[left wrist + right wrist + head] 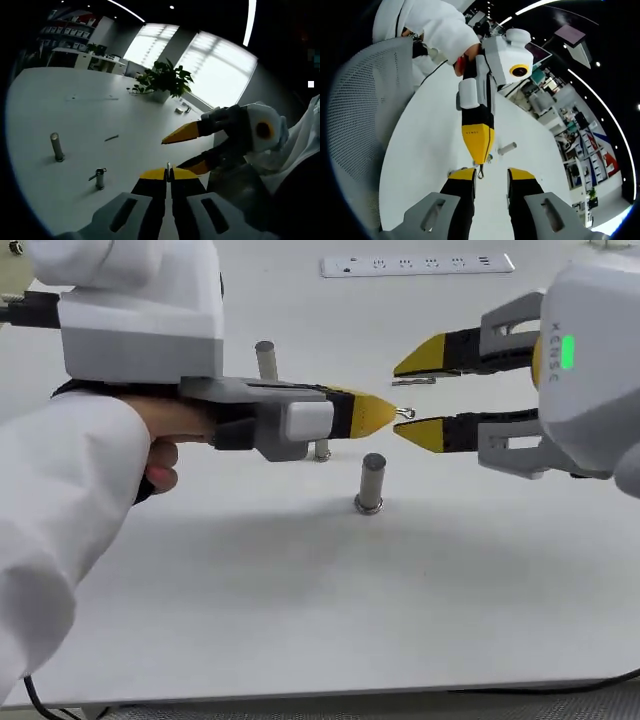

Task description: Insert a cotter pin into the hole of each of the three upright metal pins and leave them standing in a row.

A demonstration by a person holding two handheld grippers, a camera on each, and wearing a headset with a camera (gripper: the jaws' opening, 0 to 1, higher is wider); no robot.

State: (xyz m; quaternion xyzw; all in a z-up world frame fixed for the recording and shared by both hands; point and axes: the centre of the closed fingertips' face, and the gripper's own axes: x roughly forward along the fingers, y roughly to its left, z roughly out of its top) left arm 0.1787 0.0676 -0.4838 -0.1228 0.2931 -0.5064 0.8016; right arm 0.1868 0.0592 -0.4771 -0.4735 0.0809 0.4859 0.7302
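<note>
We hold the cotter pin [405,414] pinched in the closed tips of our left claw [390,415], above the bench [300,600]. Our right claw [397,400] faces it, empty, with its jaws spread wide on either side of the pin's end. The near metal pin [371,483] stands upright just below, and the far metal pin [266,360] stands behind the left claw. A loose cotter pin [413,382] lies flat farther back.

An office-like room: a long white table [75,125], a potted plant [164,82] by bright windows [220,77], a mesh chair [365,115].
</note>
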